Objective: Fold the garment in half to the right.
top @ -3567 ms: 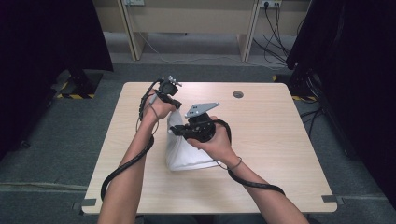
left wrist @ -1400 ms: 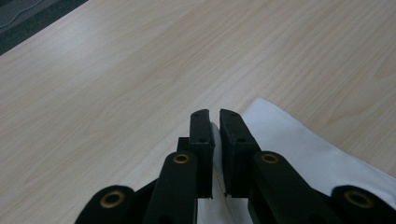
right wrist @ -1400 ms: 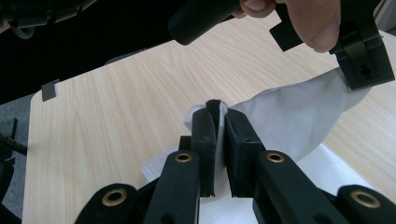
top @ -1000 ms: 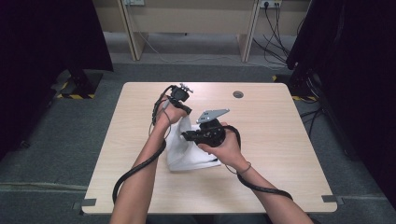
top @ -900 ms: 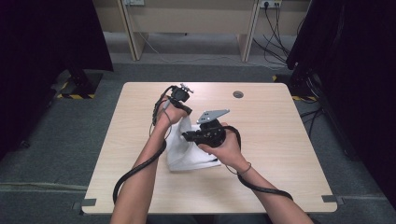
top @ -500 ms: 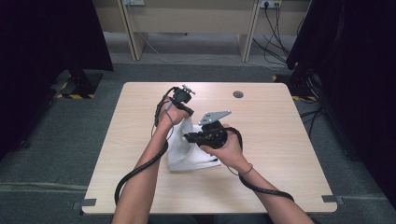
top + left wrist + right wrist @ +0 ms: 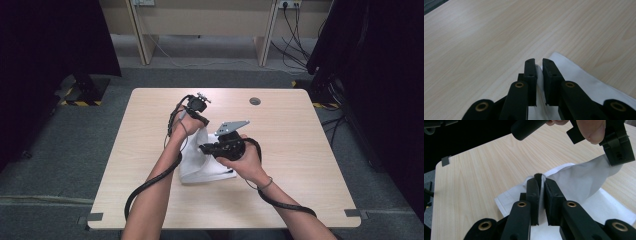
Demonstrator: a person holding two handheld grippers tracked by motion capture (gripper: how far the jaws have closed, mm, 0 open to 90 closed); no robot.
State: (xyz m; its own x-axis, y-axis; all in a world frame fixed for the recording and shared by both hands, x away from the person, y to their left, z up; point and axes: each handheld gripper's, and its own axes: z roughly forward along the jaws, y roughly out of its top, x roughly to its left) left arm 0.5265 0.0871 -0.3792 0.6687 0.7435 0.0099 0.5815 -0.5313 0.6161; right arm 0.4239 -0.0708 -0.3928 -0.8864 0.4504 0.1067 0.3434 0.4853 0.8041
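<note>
A: Cloth (image 7: 200, 162) pos?
B: White, lying mid-table (image 7: 310, 165), slightly left of centre, near side. Upper layer lifted off lower one.

A: Left gripper (image 7: 538, 65)?
B: Jaws narrow, pinching cloth edge between them. Seen in high view (image 7: 197, 107) at cloth's far end, raised above wood.

A: Right gripper (image 7: 541, 180)?
B: Jaws near shut too, clamped on a fold of same cloth; thin white strip showing between pads. In high view (image 7: 207, 148) sits over cloth's middle, near side of left gripper, grey plate on top.

A: Cloth between the 2?
B: Stretched as a raised sheet from right gripper's pinch up to left gripper's tip (image 7: 617, 155). Rest flat on table.

A: Other stuff?
B: Round grommet (image 7: 255, 101) in tabletop, far side, well apart from cloth. Cables trailing along both forearms.
</note>
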